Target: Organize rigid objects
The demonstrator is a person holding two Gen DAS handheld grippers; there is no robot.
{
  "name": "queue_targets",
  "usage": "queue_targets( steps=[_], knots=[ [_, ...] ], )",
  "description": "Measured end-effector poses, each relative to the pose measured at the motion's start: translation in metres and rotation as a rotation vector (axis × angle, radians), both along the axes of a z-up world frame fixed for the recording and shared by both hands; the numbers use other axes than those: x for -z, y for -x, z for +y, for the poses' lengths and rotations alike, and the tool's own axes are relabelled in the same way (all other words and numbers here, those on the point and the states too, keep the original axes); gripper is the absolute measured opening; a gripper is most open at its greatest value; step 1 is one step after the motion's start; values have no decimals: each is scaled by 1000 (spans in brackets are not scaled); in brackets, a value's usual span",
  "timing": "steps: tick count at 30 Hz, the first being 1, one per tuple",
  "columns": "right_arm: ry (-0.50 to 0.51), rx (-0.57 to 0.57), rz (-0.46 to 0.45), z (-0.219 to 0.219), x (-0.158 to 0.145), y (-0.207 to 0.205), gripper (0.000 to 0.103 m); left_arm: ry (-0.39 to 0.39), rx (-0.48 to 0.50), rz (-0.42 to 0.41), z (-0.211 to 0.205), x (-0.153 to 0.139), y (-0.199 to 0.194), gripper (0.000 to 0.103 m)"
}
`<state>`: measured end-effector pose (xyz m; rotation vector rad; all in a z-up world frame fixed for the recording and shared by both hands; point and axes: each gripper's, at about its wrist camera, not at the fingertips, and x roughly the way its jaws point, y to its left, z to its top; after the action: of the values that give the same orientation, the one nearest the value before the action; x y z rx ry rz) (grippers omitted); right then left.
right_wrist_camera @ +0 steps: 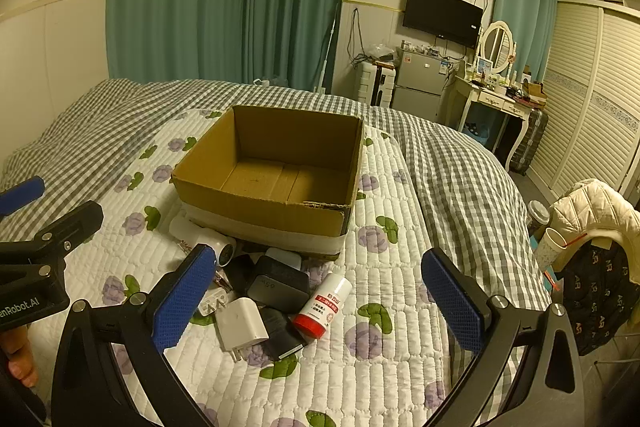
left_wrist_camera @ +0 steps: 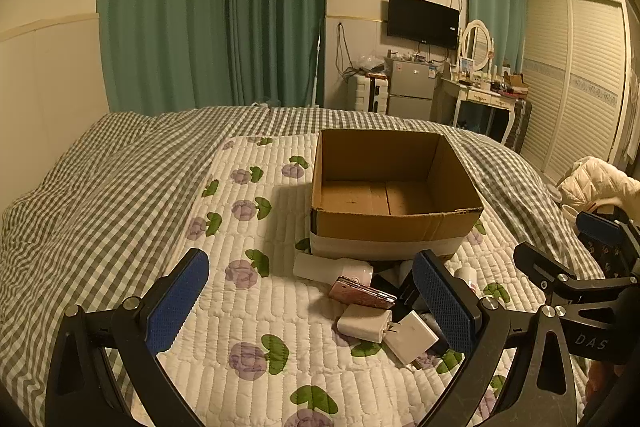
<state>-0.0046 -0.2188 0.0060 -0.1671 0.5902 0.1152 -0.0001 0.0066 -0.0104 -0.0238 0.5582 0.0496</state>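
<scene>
An open, empty cardboard box [left_wrist_camera: 394, 227] [right_wrist_camera: 256, 215] sits on the quilted floral mat on the bed. A pile of small objects lies in front of it: a white hair dryer [left_wrist_camera: 332, 269] [right_wrist_camera: 208, 241], a pink phone [left_wrist_camera: 362, 293], two white chargers [left_wrist_camera: 364, 323] [left_wrist_camera: 412, 337] [right_wrist_camera: 240, 323], black blocks [right_wrist_camera: 280, 283] and a white bottle with a red cap [right_wrist_camera: 324, 305]. My left gripper [left_wrist_camera: 316, 303] is open above the mat, just short of the pile. My right gripper [right_wrist_camera: 320, 299] is open above the pile. Both are empty.
The grey checked duvet [left_wrist_camera: 100, 187] covers the rest of the bed. A chair with a white jacket [right_wrist_camera: 592, 211] stands at the bed's right side. Green curtains, a fridge, a dresser and a wardrobe line the far walls.
</scene>
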Motion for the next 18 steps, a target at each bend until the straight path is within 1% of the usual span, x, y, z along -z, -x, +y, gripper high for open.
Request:
queue_targets(
  steps=[18],
  knots=[
    [11,-9,21,4,3,-3,103,7,-3,8,-1,1,0,103]
  ],
)
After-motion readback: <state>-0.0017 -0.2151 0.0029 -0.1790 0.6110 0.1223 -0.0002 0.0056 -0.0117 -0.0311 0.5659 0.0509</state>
